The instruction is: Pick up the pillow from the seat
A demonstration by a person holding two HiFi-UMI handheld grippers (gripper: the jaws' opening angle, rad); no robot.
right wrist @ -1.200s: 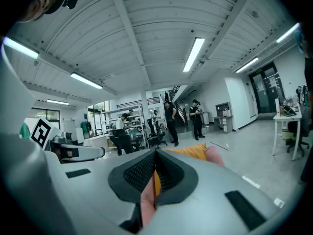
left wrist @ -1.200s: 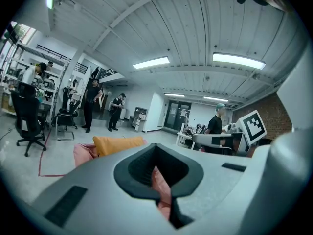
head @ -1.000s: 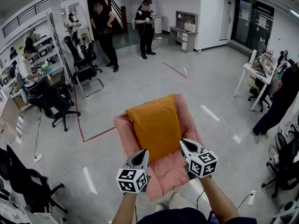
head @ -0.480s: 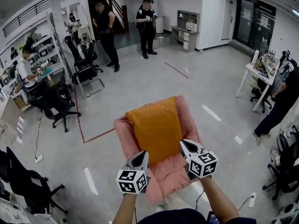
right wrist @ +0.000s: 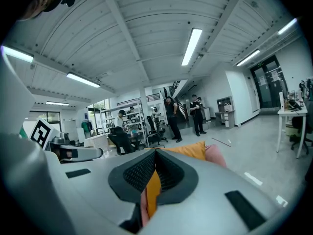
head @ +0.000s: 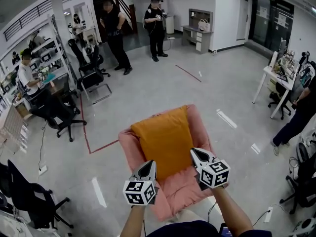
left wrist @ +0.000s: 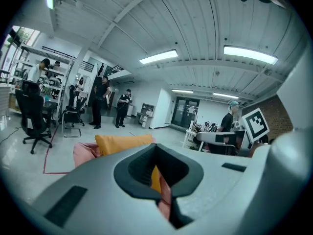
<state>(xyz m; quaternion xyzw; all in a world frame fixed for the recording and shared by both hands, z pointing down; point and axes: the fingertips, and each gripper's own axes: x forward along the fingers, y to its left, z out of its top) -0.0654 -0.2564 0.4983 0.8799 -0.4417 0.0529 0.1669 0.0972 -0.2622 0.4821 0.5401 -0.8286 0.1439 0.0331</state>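
A: State of your grippers?

B: Your left gripper (head: 149,165) has its jaws pressed fully together with nothing pinched. Same for your right gripper (head: 195,153): closed and empty. In each gripper view you get only a sliver of orange and pink cloth, seen past the dark ribbed pads.

A: Where's the pillow?

B: The pillow (head: 165,138) is at your 12 o'clock, lying on the seat (head: 183,189) and covering its middle from the far edge down. It is orange, rectangular, smooth cloth, with soft corners. The seat is pink, squashy and rounded. Its wrinkled fabric shows round the pillow at 3, 6 and 9 o'clock.

A: Grippers relative to it?

B: Your left tip sits over the pillow's 7 o'clock corner, your right tip over its 5 o'clock corner. No view confirms contact. Both bodies are pale grey hard plastic tapering to a point. The left marker cube (head: 139,190) and right marker cube (head: 215,173) are boxy, with black-and-white squares.

A: Surroundings?

B: The floor (head: 148,90) is glossy pale grey. There is a red tape line (head: 104,145) at the seat's 9 o'clock and a black office chair (head: 54,115) at 10 o'clock.
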